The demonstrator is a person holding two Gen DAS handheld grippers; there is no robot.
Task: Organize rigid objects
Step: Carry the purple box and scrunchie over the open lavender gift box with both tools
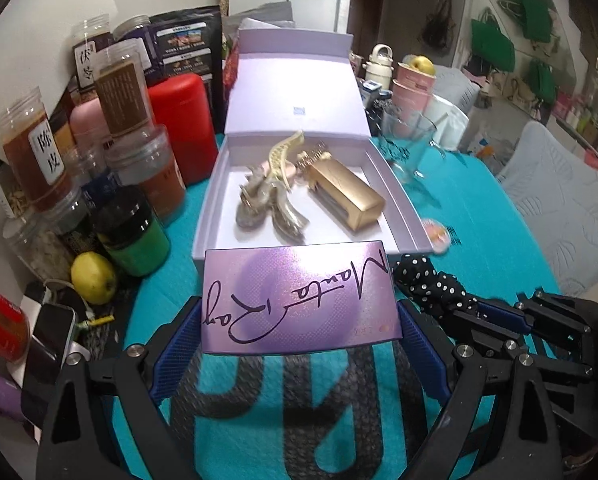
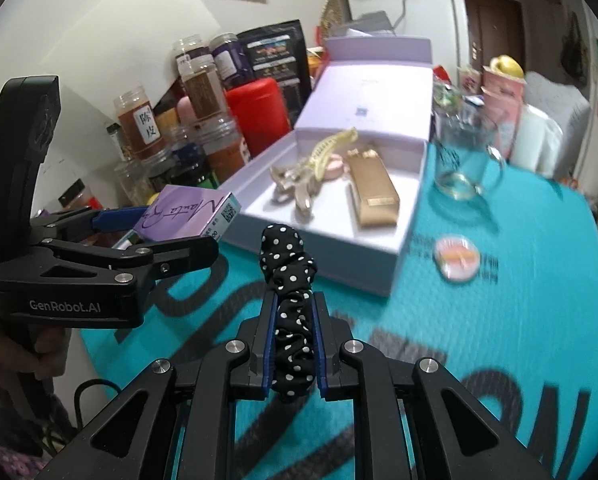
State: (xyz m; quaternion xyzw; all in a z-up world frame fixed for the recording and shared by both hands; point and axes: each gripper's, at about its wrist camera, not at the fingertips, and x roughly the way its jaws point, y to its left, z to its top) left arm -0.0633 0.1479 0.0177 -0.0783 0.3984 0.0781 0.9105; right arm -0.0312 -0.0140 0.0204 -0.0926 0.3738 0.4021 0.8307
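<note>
My left gripper (image 1: pixel 299 320) is shut on a flat purple box with script lettering (image 1: pixel 299 300), held just in front of the open lilac gift box (image 1: pixel 211 200); both show in the right wrist view, the purple box (image 2: pixel 187 214) beside the gift box (image 2: pixel 339 264). Inside the gift box lie hair claw clips (image 1: pixel 271 196) and a gold rectangular case (image 1: pixel 347 192). My right gripper (image 2: pixel 293 312) is shut on a black polka-dot scrunchie (image 2: pixel 289 280), near the gift box's front edge. The scrunchie also shows in the left wrist view (image 1: pixel 431 284).
Jars, a red canister (image 1: pixel 183 128) and a green-lidded jar (image 1: pixel 135 236) crowd the left. A lemon (image 1: pixel 93 278) and phone (image 1: pixel 47 352) lie front left. A glass mug (image 2: pixel 465 156) and a small round pink badge (image 2: pixel 457 258) sit right of the box on the teal cloth (image 2: pixel 479 340).
</note>
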